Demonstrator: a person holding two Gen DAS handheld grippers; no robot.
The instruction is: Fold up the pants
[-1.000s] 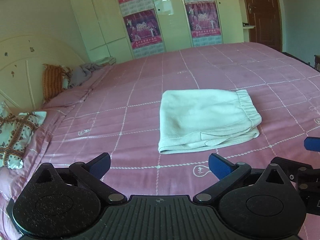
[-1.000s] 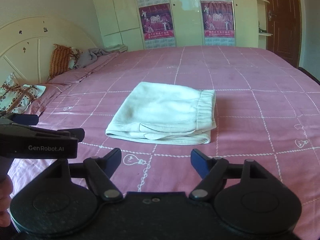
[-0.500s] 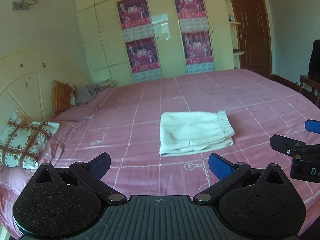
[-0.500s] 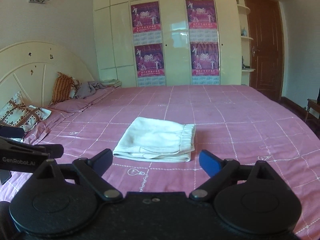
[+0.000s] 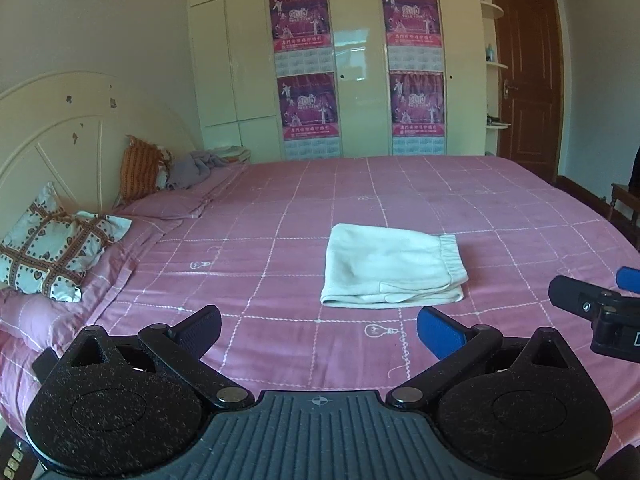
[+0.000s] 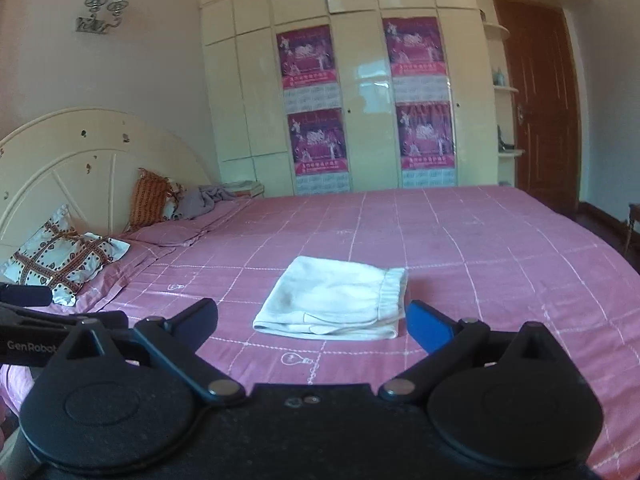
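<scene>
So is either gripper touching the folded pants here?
Apart. In the left wrist view, pink bedspread shows between the open left gripper and the pants; the right wrist view shows the same gap before the right gripper.

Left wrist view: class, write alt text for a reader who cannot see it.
White pants lie folded in a neat rectangle on a pink bedspread. The open left claw hangs empty in front of them, apart from the cloth, with a patterned pillow at the left.
</scene>
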